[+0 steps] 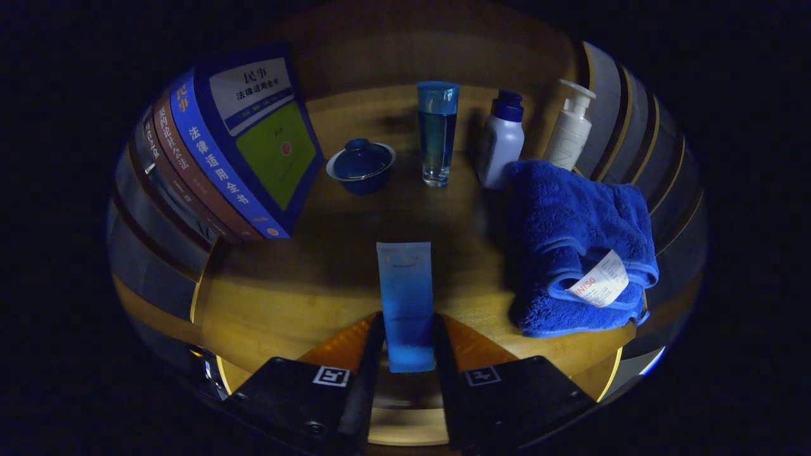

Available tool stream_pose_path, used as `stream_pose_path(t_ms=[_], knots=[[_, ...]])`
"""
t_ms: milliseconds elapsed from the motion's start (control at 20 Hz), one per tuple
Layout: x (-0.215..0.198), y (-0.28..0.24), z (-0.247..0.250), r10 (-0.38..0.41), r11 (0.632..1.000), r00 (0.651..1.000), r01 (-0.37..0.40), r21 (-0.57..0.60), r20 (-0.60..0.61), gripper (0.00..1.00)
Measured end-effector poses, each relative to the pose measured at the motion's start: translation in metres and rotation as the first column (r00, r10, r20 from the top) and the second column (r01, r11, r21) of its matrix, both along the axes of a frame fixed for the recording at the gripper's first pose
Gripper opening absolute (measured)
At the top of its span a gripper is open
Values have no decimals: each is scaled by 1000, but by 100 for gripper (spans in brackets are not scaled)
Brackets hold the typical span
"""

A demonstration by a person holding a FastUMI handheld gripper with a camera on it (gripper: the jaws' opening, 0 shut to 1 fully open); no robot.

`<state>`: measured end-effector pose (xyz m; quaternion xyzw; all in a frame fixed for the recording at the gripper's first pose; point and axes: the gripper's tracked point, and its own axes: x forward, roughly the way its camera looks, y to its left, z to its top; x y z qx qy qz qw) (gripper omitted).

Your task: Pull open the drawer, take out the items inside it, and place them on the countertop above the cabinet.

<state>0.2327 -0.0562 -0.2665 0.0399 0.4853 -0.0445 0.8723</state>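
The jaws squeeze a blue tube (pixel 405 304) over the wooden worktop (pixel 285 297), with a folded blue towel (pixel 573 240) beside it, and farther back stand books (pixel 241 145), a lidded bowl (pixel 361 166), a tall glass (pixel 437 133) and two bottles (pixel 502 140).

Pump bottle (pixel 570 130) base hidden — behind blue towel (pixel 580 247).

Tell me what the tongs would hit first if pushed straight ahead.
Shut on the blue tube, the tongs point over bare countertop toward the tall blue glass. That is probably met first, the lidded bowl lying just left; depth is unclear.
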Motion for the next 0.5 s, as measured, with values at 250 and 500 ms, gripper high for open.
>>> stream_pose_path(t_ms=[250, 500], knots=[[-15, 1, 18, 11, 1000, 999, -11, -5, 34, 99], [-48, 9, 62, 20, 1000, 984, -19, -8, 178, 99]])
